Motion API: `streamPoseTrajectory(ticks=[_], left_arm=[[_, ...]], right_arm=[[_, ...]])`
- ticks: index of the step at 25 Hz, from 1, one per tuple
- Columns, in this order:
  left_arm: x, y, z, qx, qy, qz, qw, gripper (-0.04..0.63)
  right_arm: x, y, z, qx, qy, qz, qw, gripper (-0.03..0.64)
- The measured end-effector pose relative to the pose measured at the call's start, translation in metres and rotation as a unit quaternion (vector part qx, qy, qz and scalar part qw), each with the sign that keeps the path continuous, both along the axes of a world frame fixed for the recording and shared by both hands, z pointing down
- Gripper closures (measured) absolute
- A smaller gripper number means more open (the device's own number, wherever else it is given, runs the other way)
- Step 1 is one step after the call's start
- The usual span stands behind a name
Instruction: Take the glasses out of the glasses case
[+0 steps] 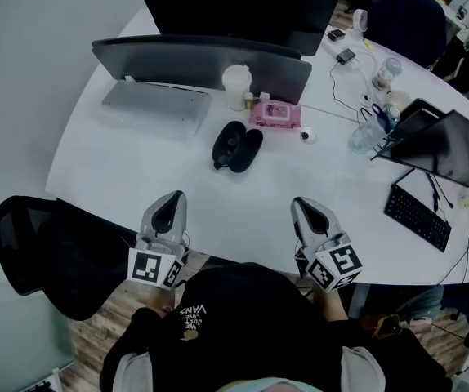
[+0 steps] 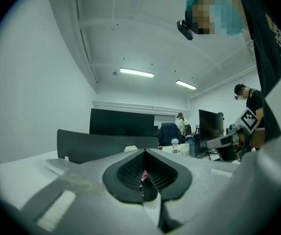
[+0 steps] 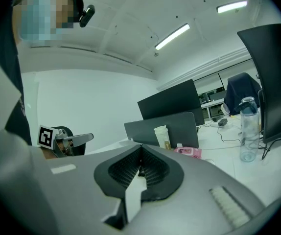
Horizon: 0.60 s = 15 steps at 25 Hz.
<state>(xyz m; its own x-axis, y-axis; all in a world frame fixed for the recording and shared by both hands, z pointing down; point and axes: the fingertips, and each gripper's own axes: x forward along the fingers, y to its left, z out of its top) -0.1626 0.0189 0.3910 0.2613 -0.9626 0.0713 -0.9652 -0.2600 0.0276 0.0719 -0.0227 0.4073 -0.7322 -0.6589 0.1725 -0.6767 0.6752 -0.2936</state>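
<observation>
The black glasses case (image 1: pixel 237 146) lies on the white table (image 1: pixel 136 166), in front of the pink wipes pack. I can make out no glasses. Both grippers hover over the near table edge, well short of the case and pointing toward it. My left gripper (image 1: pixel 172 198) is shut with nothing between its jaws; in its own view (image 2: pixel 145 152) the pads meet. My right gripper (image 1: pixel 302 205) is to the right, also shut and empty (image 3: pixel 141 148). The case is hidden behind the jaws in both gripper views.
Behind the case stand a pink wipes pack (image 1: pixel 274 114), a white cup (image 1: pixel 236 86), a grey monitor back (image 1: pixel 194 60) and a laptop (image 1: pixel 154 106). At right are bottles (image 1: pixel 365 137), cables, a tablet (image 1: pixel 443 145) and a keyboard (image 1: pixel 417 216). A black chair (image 1: pixel 42 247) stands at left.
</observation>
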Motion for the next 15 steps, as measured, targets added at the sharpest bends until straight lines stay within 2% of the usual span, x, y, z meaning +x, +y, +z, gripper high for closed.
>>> streamPoseTrajectory(ticks=[15], left_arm=[[-0.003, -0.043, 0.001, -0.012, 0.002, 0.027, 0.9996, 0.594]], right_arm=[[-0.003, -0.029, 0.003, -0.008, -0.003, 0.022, 1.000, 0.618]])
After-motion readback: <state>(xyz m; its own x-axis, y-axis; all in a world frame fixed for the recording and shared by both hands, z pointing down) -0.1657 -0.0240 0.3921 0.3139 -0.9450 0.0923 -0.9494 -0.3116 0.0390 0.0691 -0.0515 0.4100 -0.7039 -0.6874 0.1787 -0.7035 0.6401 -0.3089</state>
